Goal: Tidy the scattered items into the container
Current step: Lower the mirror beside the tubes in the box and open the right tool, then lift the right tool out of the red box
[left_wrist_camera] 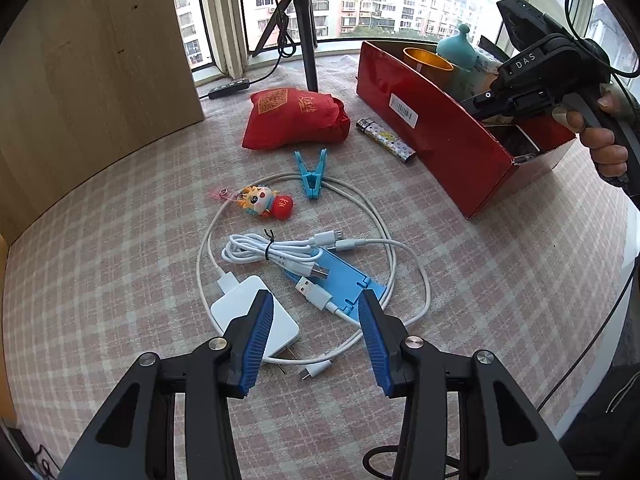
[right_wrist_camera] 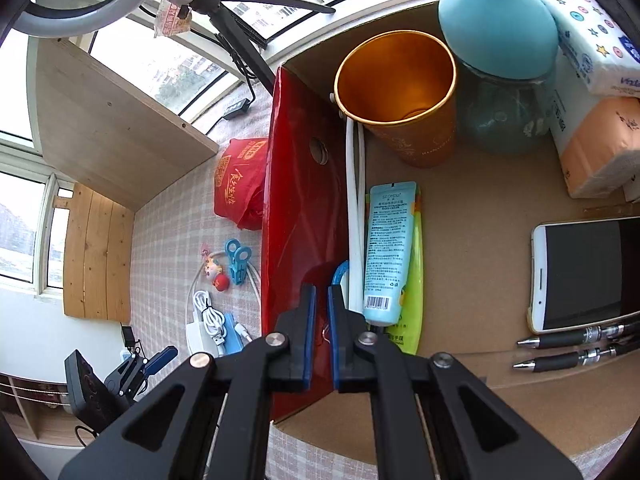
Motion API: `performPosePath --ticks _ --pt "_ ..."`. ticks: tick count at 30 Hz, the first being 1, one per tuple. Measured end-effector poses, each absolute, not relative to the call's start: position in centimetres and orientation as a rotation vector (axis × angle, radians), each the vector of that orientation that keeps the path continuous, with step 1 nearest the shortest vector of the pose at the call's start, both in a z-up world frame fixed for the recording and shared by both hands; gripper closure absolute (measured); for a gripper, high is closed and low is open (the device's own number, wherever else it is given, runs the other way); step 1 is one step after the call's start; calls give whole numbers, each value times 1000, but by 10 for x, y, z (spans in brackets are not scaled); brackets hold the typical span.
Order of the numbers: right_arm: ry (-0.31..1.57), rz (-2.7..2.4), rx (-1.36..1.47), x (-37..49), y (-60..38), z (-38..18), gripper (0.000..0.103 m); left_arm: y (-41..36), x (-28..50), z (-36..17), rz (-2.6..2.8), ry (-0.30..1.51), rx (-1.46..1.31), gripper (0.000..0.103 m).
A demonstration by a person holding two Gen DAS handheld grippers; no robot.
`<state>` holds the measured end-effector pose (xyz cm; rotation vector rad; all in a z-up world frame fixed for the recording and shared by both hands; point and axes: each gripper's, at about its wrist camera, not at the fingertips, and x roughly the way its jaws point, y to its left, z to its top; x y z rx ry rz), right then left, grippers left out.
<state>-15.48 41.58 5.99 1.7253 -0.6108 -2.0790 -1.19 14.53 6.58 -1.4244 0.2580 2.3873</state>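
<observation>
My left gripper [left_wrist_camera: 316,320] is open and empty, low over a white charger [left_wrist_camera: 244,312], a blue phone stand [left_wrist_camera: 340,284] and white cables [left_wrist_camera: 276,254] on the checked cloth. Farther off lie a dragon keychain [left_wrist_camera: 264,202], a blue clip [left_wrist_camera: 312,174], a lighter [left_wrist_camera: 386,140] and a red pouch [left_wrist_camera: 294,118]. The red box [left_wrist_camera: 436,136] stands at the right. My right gripper [right_wrist_camera: 322,300] is nearly shut over the box's red wall [right_wrist_camera: 304,208]; I cannot tell if it pinches the wall. Inside are an orange cup [right_wrist_camera: 400,96], a tube [right_wrist_camera: 386,252], a phone [right_wrist_camera: 584,272] and pens [right_wrist_camera: 576,350].
A wooden panel [left_wrist_camera: 96,72] stands at the left. A tripod [left_wrist_camera: 306,32] and a power strip [left_wrist_camera: 230,88] are by the window. A teal-capped bottle [right_wrist_camera: 500,40] and tissue packs [right_wrist_camera: 596,140] fill the box's far end.
</observation>
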Motion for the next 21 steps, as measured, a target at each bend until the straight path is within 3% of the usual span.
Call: performPosePath --ticks 21 --pt "-428 -2153 1726 -170 393 46 96 146 -12 63 2378 259 -1437 61"
